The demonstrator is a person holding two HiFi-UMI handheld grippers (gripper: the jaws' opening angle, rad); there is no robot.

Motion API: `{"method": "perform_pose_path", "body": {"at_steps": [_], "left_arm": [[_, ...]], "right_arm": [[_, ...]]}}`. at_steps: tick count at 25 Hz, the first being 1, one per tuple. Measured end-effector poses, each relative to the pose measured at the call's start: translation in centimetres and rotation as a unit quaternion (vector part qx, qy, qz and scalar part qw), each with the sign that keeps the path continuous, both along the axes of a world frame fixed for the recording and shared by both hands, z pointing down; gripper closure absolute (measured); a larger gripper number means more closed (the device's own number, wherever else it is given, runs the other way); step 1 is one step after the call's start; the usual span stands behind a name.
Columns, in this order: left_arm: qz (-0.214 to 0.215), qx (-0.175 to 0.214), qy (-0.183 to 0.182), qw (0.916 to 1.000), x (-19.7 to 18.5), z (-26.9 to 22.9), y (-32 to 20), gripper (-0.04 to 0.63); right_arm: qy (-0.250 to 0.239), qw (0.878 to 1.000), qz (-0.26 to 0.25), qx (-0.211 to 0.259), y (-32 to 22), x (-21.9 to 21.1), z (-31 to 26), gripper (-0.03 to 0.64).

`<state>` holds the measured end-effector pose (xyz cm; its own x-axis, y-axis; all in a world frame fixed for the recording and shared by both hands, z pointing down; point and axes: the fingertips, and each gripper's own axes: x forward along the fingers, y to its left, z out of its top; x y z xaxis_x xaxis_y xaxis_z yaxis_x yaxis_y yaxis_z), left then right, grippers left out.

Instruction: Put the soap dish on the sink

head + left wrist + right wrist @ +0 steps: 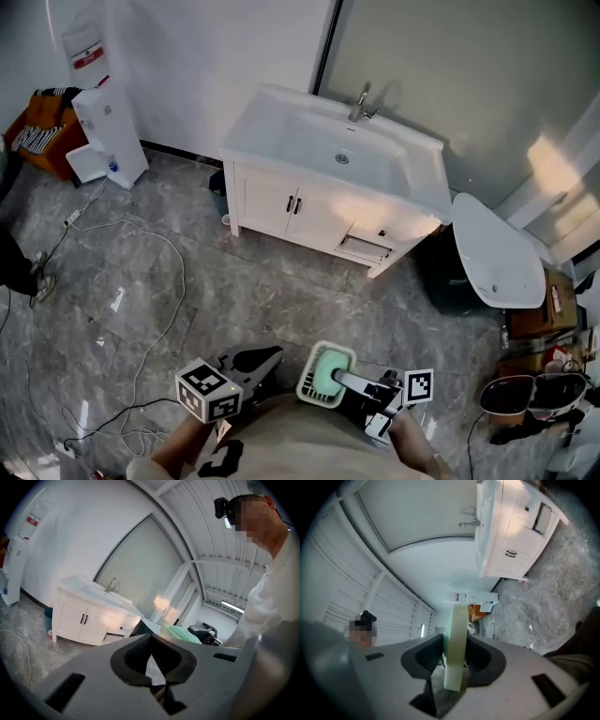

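Currently in the carry step: the soap dish (326, 373) sits clamped edge-on in the right gripper (345, 380) jaws, well apart from the far sink (272, 117).
Left gripper (261, 360) jaws are pressed together, empty; the next move likely calls for approaching, levelling the dish, and setting it on the sink's rim.

no readable text, red label (86, 57) illegible

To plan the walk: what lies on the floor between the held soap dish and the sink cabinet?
Head view: only bare grey floor between soap dish and sink cabinet.
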<state>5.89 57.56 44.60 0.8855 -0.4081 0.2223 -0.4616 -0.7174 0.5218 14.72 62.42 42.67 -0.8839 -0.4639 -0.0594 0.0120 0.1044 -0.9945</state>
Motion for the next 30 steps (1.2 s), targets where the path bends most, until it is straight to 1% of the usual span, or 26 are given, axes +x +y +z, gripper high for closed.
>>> {"method": "perform_pose_path", "body": {"at_steps": [4, 9, 13, 16, 19, 22, 25, 30], "left_arm": [[-0.009, -0.01, 0.009, 0.9999, -0.5, -0.1, -0.3, 0.575], [-0.037, -0.01, 0.008, 0.9992, -0.6, -0.2, -2.3, 0.575], [-0.059, -0.012, 0.006, 0.9981, 0.0, -0.4, -4.3, 0.575], [-0.074, 0.001, -0.009, 0.9972, 0.9, -0.8, -6.4, 0.575], [-0.099, 0.021, -0.033, 0.9943, 0.8, -1.6, -9.1, 0.575], [-0.117, 0.021, -0.056, 0.9913, 0.9, -1.7, -11.7, 0.575], [-0.122, 0.02, -0.071, 0.9898, 2.5, -1.7, -13.8, 0.575], [-0.102, 0.031, -0.089, 0.9903, 8.5, -2.0, -15.7, 0.575]], "right_arm": [[0.005, 1.0, -0.008, 0.004, -0.5, -0.6, -0.1, 0.485], [-0.011, 1.0, -0.02, -0.01, -2.5, -0.4, 0.6, 0.485], [-0.021, 0.999, -0.03, -0.014, -4.1, 0.7, 0.9, 0.482], [-0.025, 0.999, -0.036, -0.02, -5.6, 2.3, 1.1, 0.482], [-0.022, 0.999, -0.047, -0.011, -7.3, 4.2, 0.9, 0.482], [-0.027, 0.998, -0.047, -0.01, -9.0, 6.6, 1.0, 0.48], [-0.041, 0.999, -0.035, -0.003, -10.8, 9.2, 0.9, 0.482], [-0.044, 0.997, -0.054, 0.024, -13.2, 13.1, 0.3, 0.488]]}}
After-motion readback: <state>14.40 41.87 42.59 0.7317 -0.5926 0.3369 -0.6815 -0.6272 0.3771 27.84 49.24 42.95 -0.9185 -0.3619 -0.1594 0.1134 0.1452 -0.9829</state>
